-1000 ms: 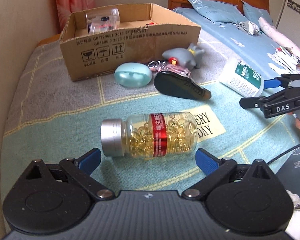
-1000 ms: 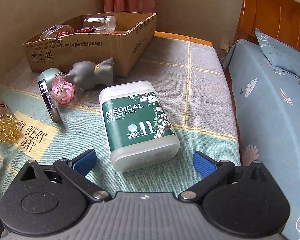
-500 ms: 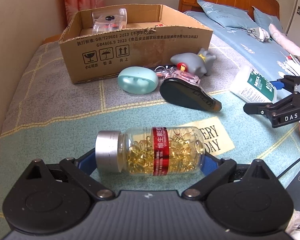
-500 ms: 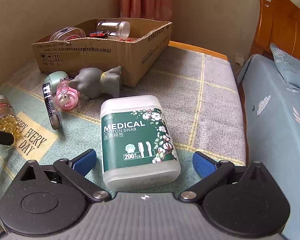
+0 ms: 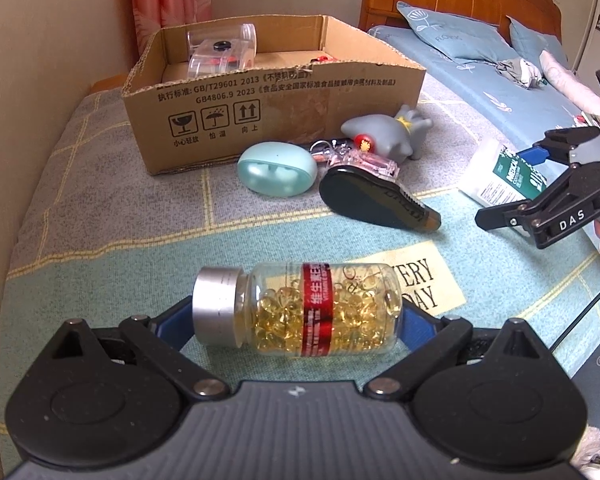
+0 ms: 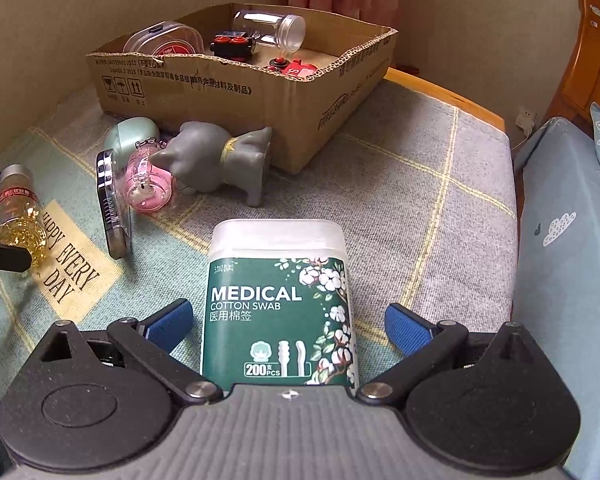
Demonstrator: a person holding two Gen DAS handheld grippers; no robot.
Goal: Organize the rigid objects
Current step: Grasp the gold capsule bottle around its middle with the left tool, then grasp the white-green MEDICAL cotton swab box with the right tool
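Note:
A clear bottle of yellow capsules with a silver cap and red label lies sideways between the fingers of my left gripper; the jaws stand wide around it, touching or nearly touching its ends. It also shows in the right wrist view. A white box of medical cotton swabs with a green label lies between the open fingers of my right gripper, with gaps on both sides. The right gripper also shows in the left wrist view. The cardboard box stands behind.
A mint oval case, a black hairbrush, a pink keychain toy and a grey elephant figure lie in front of the box. The box holds clear containers and red toys. A bed lies to the right.
Both grippers moved forward. The capsule bottle went from ahead of the left fingers to between them. The cotton swab box now sits deep between the right fingers.

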